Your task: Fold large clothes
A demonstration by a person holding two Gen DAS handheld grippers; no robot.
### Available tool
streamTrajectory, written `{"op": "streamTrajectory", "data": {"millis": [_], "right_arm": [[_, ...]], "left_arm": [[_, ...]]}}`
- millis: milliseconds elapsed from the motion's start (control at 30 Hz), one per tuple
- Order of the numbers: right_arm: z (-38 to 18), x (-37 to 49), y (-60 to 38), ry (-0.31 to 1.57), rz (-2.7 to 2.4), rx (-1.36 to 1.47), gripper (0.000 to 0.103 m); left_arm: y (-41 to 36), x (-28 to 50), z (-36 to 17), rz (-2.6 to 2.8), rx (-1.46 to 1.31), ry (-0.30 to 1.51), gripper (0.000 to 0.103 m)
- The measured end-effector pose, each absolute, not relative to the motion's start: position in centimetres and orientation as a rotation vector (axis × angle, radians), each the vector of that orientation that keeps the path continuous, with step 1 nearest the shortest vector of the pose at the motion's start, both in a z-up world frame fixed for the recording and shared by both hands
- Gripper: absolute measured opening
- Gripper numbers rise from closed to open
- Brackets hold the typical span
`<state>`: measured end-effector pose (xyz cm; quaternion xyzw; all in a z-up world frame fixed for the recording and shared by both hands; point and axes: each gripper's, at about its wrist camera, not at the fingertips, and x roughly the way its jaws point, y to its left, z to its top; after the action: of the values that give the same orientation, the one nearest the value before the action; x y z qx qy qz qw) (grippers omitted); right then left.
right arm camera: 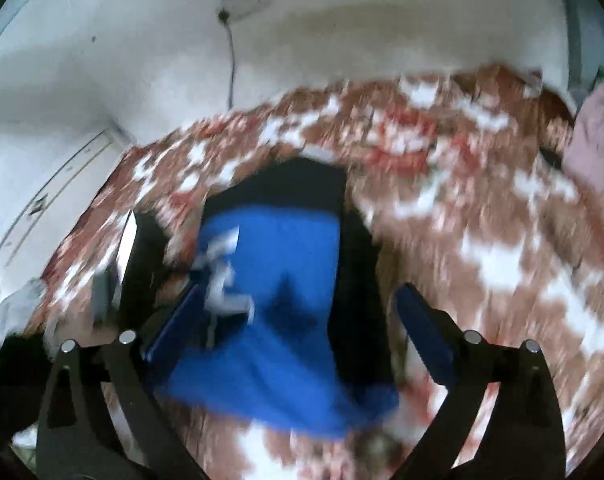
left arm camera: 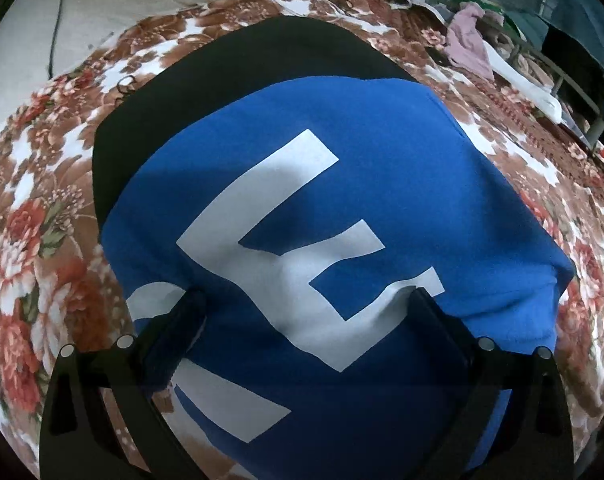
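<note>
A blue garment [left arm camera: 381, 208] with large white letters lies folded on the floral bedspread [left arm camera: 34, 240], on top of a black part [left arm camera: 222, 64] of the clothing. My left gripper [left arm camera: 305, 300] is open just above the blue cloth, its fingers spread either side of the white letter and holding nothing. In the blurred right wrist view the same blue garment [right arm camera: 282, 280] lies on black cloth [right arm camera: 317, 180]. My right gripper [right arm camera: 298, 300] is open above its near end and holds nothing.
The floral bedspread [right arm camera: 481, 220] covers the bed. A pile of pink and white clothes [left arm camera: 473, 40] lies at the far right by a metal bed rail [left arm camera: 573, 88]. A white wall [right arm camera: 142, 40] with a hanging cable [right arm camera: 232, 68] stands behind the bed.
</note>
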<state>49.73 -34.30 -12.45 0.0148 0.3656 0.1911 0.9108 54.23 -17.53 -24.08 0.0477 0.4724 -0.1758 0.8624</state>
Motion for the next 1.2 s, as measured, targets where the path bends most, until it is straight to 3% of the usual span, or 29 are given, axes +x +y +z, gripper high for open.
{"op": "streamTrajectory", "data": {"millis": [133, 300, 367, 667, 833, 1033, 1200], "right_arm": [[-14.5, 54.7, -31.1, 0.823, 0.354, 0.006, 0.094], [-20.6, 59.0, -29.9, 0.996, 0.314, 0.040, 0.083], [-22.3, 59.3, -29.7, 1.028, 0.305, 0.004, 0.083], [-25.2, 60.0, -33.3, 1.063, 0.248, -0.012, 0.097], [-24.1, 58.7, -34.4, 1.032, 0.215, -0.047, 0.098], [-19.0, 54.3, -33.8, 0.911, 0.242, -0.069, 0.095], [-21.2, 52.6, -31.6, 0.971, 0.261, -0.136, 0.095]], "left_arm": [[-17.5, 53.9, -24.0, -0.351, 0.096, 0.973, 0.099], [-17.3, 53.4, -24.0, -0.344, 0.095, 0.940, 0.099], [-17.2, 53.3, -24.1, -0.350, 0.092, 0.937, 0.099], [-17.4, 52.7, -24.2, -0.374, 0.136, 0.917, 0.099], [-17.7, 51.3, -23.1, -0.344, 0.166, 0.881, 0.099], [-15.2, 48.3, -19.7, -0.327, 0.098, 0.826, 0.097], [-15.3, 47.6, -21.6, -0.351, 0.082, 0.888, 0.097]]}}
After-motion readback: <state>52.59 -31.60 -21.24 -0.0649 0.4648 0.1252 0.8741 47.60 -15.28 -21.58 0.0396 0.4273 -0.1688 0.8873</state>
